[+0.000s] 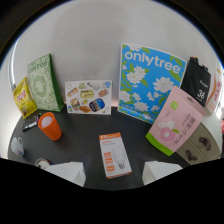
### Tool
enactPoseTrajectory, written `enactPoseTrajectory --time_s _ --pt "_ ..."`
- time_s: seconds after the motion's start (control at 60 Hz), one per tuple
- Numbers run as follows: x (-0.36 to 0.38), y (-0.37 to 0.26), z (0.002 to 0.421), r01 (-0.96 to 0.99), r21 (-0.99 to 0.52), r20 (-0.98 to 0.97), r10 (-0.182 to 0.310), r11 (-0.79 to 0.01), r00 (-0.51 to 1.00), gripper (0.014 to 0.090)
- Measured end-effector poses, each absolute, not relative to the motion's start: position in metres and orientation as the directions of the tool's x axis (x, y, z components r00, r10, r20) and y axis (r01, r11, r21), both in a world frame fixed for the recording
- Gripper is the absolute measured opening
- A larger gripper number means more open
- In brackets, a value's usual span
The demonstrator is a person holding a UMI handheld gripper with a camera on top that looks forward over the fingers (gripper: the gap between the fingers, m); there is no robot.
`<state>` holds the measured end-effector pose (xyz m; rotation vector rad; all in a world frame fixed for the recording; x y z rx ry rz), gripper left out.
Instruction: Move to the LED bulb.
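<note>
Gripper view: the approach is judged nearly done, the LED bulb box (115, 155) lying flat just ahead between the spread fingers of the gripper (114, 175), so only slight advancing is needed.

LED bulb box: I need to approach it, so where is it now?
The LED bulb box lies flat just ahead of the open gripper, between orange cup and pink pouch.

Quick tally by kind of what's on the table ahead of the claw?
Boxes: 2, bulb box, green box
Bags or pouches: 4, blue, pink, black, yellow
Cups: 1, orange
Picture cards: 1
Total: 8
Claw open, bulb box just ahead.
</note>
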<state>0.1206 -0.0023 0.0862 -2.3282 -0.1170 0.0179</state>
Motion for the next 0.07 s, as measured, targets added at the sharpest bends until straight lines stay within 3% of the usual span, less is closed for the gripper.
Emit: enactPoseTrajectory --time_s 0.067 --pt "0.1204 -0.0029 0.0867 0.079 -0.724 0.022 0.092 -0.686 0.996 0.0862"
